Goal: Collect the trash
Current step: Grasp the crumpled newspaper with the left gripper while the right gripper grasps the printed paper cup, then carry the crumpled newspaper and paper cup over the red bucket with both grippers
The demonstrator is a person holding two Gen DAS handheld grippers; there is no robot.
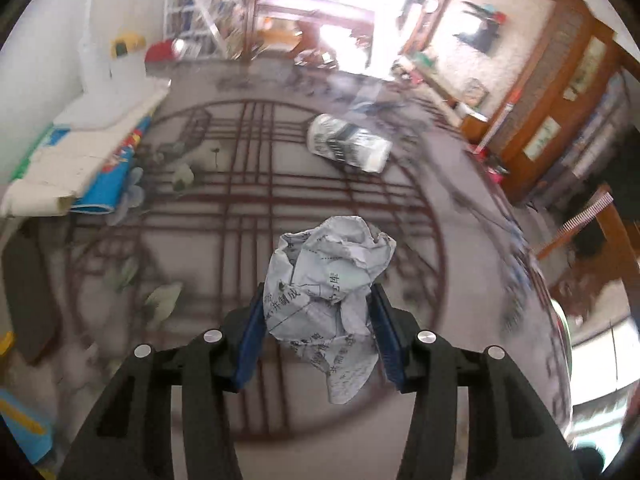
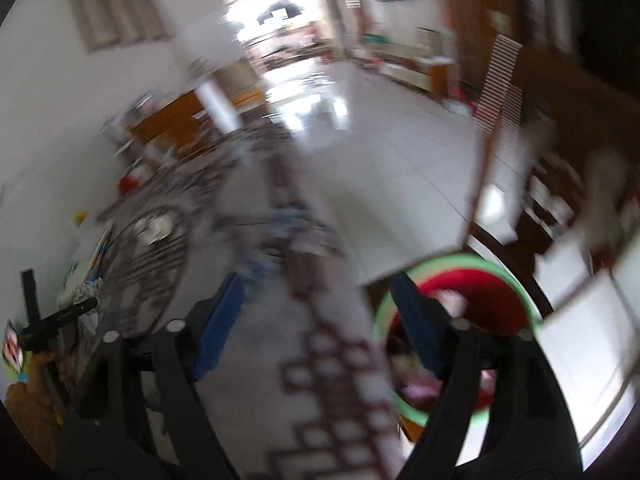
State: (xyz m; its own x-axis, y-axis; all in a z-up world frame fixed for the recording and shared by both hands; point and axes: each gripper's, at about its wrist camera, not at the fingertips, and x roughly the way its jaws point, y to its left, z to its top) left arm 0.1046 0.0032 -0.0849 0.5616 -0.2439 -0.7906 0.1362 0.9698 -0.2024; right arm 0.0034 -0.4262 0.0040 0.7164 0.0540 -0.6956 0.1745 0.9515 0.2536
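Crumpled paper (image 1: 332, 280) lies on the table (image 1: 248, 184), can (image 1: 348, 143) behind it.

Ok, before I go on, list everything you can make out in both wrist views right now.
crumpled paper ball: one, white with black print, pressed between the left gripper's blue pads
crushed printed carton: one, white and black, lying on the patterned tablecloth further ahead
patterned tablecloth: one, grey with dark red lattice, under everything
rolled papers: a stack, white and blue, at the table's left edge
bin: one, red inside with green rim, beside the table edge in the blurred right wrist view, pink scraps inside
left gripper: black, blue pads, closed on the paper ball
right gripper: black, blue pads, open, nothing between them
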